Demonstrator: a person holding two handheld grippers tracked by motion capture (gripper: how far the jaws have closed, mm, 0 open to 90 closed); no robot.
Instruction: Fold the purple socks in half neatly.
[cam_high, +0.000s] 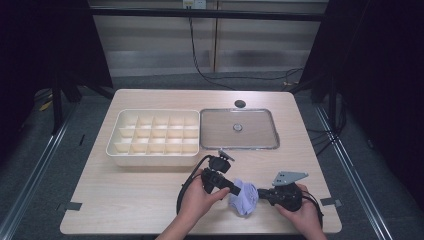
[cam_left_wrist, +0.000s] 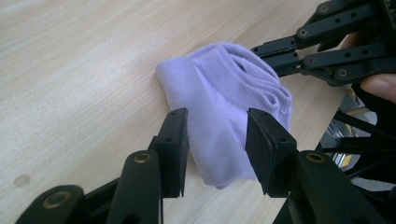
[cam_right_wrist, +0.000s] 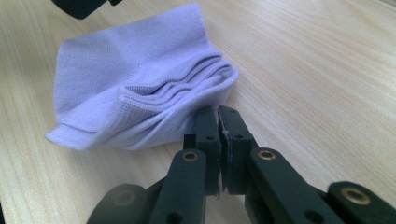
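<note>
A folded lilac sock (cam_high: 244, 197) is seen lying on the counter (cam_high: 125, 200) near its front edge, directly between the two grippers. The right gripper (cam_right_wrist: 218, 122) is held with its fingers pressed together, pinching the sock's layered edge. The left gripper (cam_left_wrist: 217, 140) is set opposite, its fingers (cam_left_wrist: 173, 140) spread either side of the sock's free end without pressing it.

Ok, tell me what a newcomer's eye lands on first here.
The folded lilac sock at the table's near edge stands out, caught between the two tongs. The right tongs are shut on its edge, while the left tongs stand open with the sock between the jaws. Behind them sit a cream divided box and, to its right, a clear lid.
</note>
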